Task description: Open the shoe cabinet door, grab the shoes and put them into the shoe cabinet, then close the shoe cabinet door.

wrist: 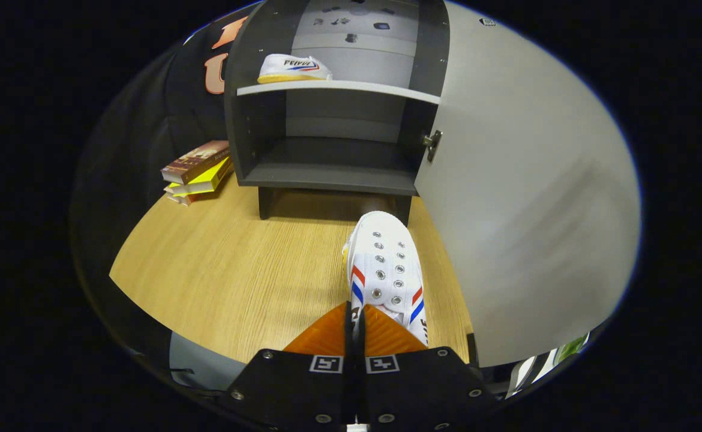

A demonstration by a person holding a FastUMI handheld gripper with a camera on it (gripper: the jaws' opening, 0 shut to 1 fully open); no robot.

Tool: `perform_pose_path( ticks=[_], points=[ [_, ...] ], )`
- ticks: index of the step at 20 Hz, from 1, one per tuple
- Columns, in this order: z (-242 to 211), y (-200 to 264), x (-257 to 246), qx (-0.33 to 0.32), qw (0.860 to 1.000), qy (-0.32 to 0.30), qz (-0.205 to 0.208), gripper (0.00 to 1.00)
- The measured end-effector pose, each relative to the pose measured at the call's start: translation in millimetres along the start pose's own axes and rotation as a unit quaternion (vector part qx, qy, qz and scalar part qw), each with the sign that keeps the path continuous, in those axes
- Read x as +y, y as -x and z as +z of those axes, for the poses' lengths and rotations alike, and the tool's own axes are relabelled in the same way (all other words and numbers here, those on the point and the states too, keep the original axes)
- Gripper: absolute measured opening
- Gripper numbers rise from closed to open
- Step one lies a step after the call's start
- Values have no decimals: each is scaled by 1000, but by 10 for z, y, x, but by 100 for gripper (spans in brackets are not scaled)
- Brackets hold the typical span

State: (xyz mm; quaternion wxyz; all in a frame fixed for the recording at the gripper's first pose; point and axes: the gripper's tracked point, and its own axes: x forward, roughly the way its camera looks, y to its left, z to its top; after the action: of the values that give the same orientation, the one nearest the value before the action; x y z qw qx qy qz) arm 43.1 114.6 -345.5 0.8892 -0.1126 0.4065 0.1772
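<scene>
The shoe cabinet [333, 174] is standing with its door [525, 198] swung open — one white shoe [294, 68] is sitting on its upper shelf, another [387, 270] is lying before it.

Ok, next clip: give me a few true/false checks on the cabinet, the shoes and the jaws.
1. The cabinet door is closed. False: it stands swung open to the right of the cabinet.
2. One shoe on the shelf already sits on the upper shelf. True.
3. The gripper has its jaws wide open with nothing between them. False: they are pressed together on the edge of the held shoe.
4. The lower compartment holds a shoe. False: it is bare.
5. A stack of books lies on the table left of the cabinet. True.
</scene>
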Motion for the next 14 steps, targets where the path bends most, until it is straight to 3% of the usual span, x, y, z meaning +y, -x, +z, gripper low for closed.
perform_pose_path(
  ticks=[6,14],
  points=[
    [692,653,-94,-58,998,-7,-6,0],
    [2011,778,-167,-132,990,30,-27,0]
  ],
)
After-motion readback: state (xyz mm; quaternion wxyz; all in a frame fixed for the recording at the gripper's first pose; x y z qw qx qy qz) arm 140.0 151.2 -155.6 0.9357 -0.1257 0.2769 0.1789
